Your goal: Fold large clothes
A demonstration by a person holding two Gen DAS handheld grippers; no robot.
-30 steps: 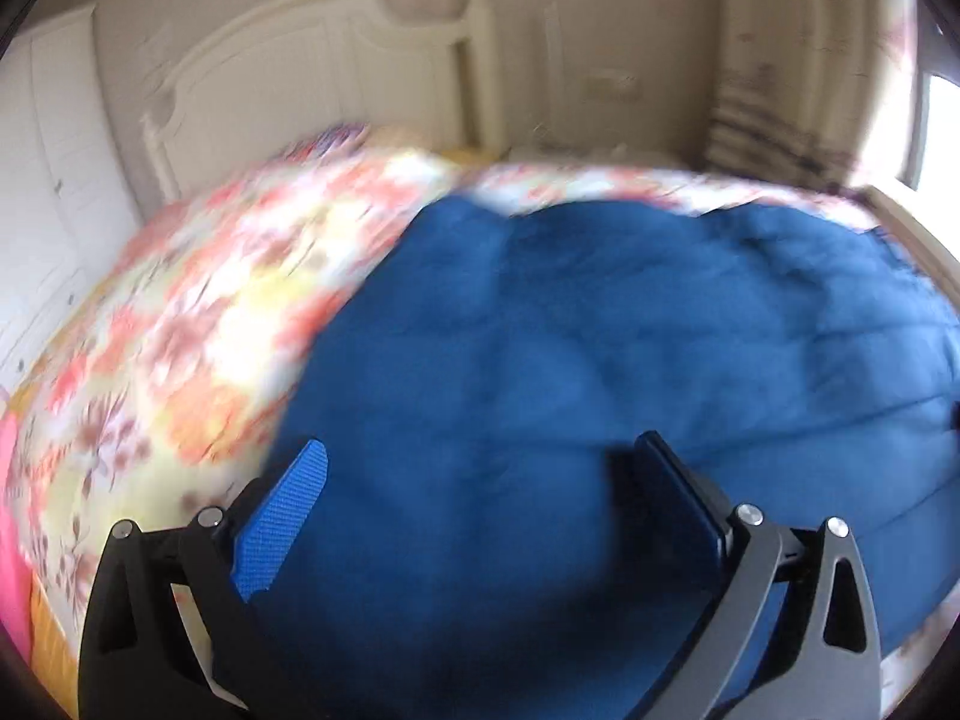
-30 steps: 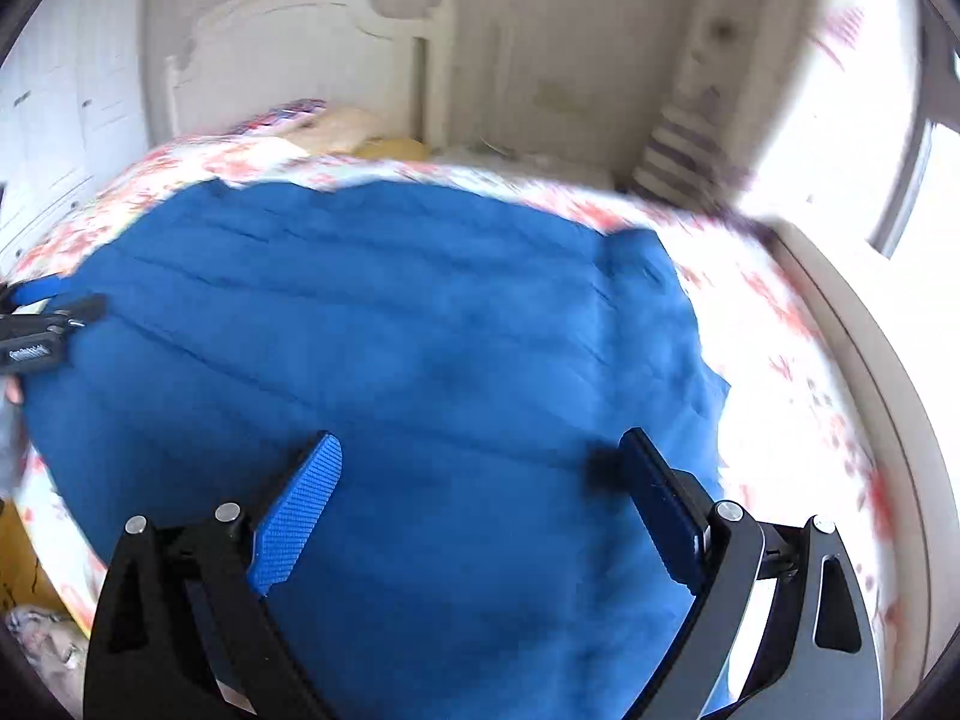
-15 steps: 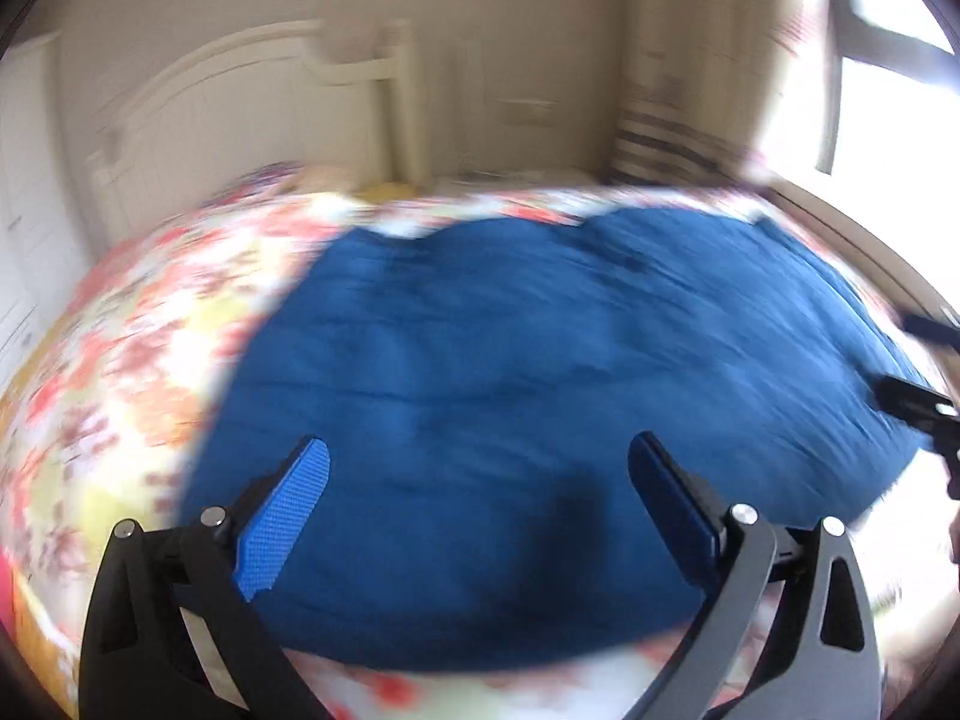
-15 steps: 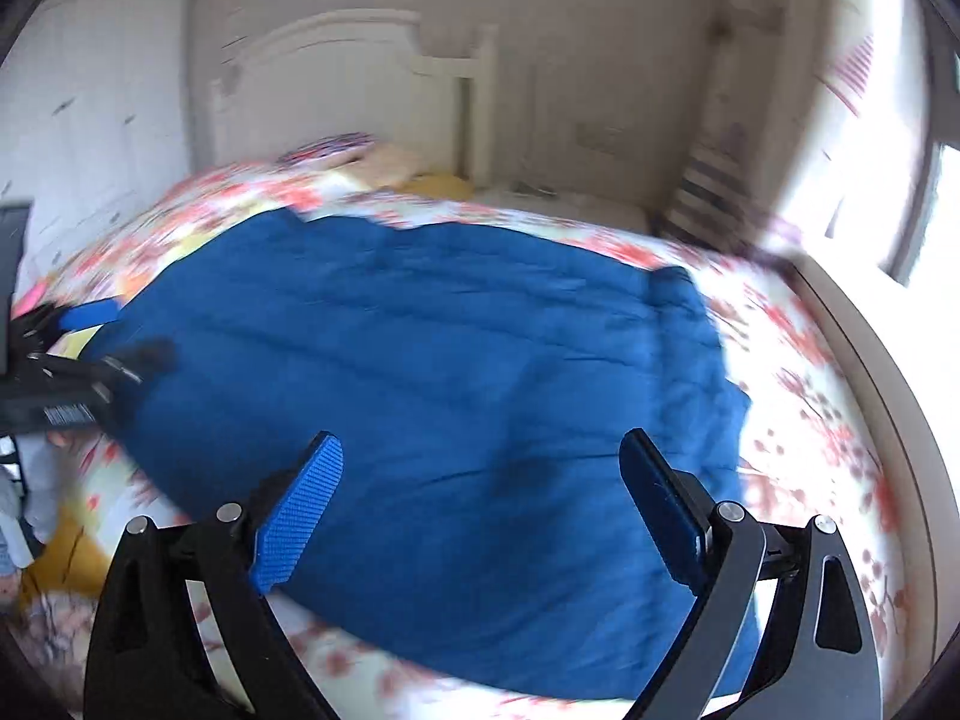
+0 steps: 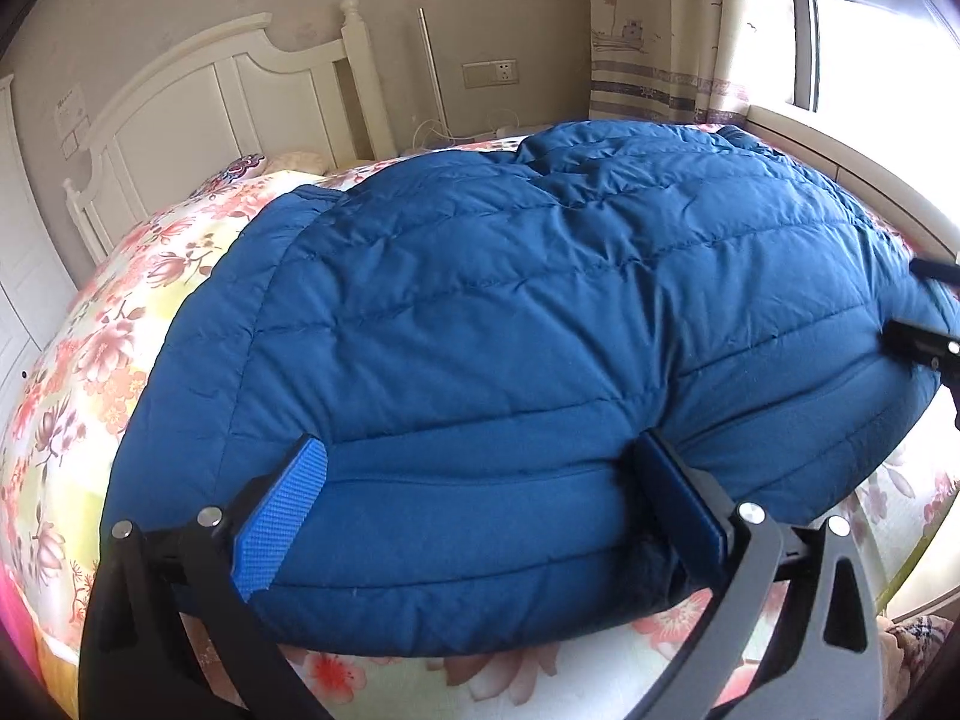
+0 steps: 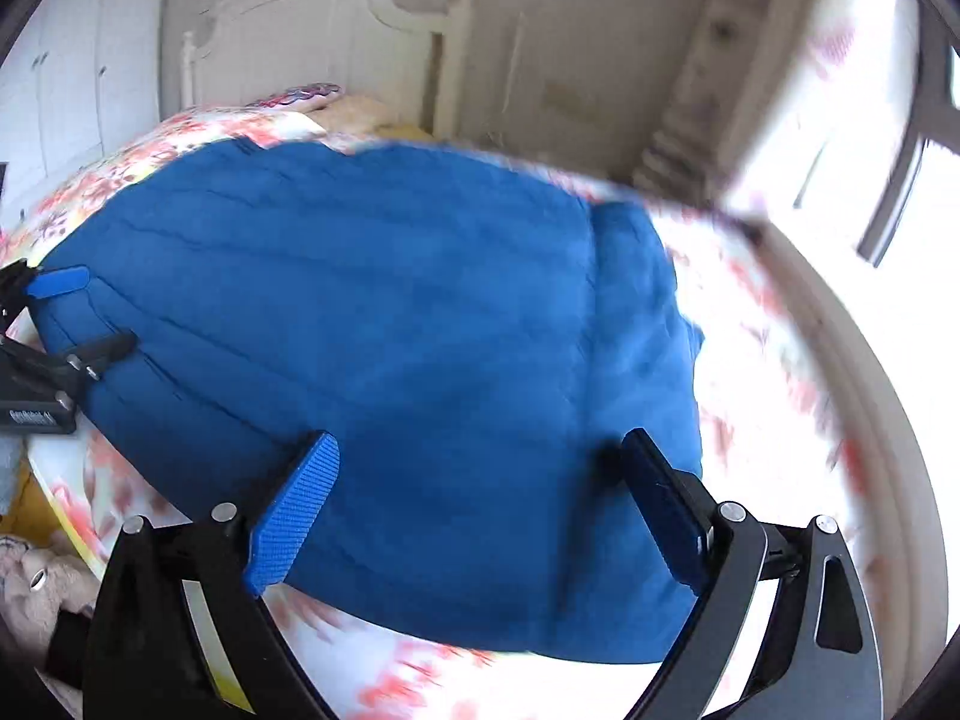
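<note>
A large blue quilted down jacket [image 5: 510, 330] lies spread flat on a bed with a floral sheet [image 5: 108, 348]; it also shows in the right wrist view [image 6: 390, 330]. My left gripper [image 5: 480, 510] is open, its jaws wide apart over the jacket's near hem, holding nothing. My right gripper [image 6: 480, 510] is open and empty over the jacket's near edge on the right side. The left gripper also shows at the far left of the right wrist view [image 6: 60, 324]. The right gripper shows at the right edge of the left wrist view [image 5: 927, 330].
A white headboard [image 5: 228, 96] stands at the far end with pillows [image 5: 240, 171] before it. A curtain [image 5: 666, 30] and bright window [image 5: 870, 48] are at the right. A white wardrobe [image 6: 66, 66] is at the left. A plush toy [image 6: 30, 588] lies beside the bed.
Both grippers have pulled back toward the bed's near edge, staying open. More of the jacket's hem and the floral sheet in front of it has come into view.
</note>
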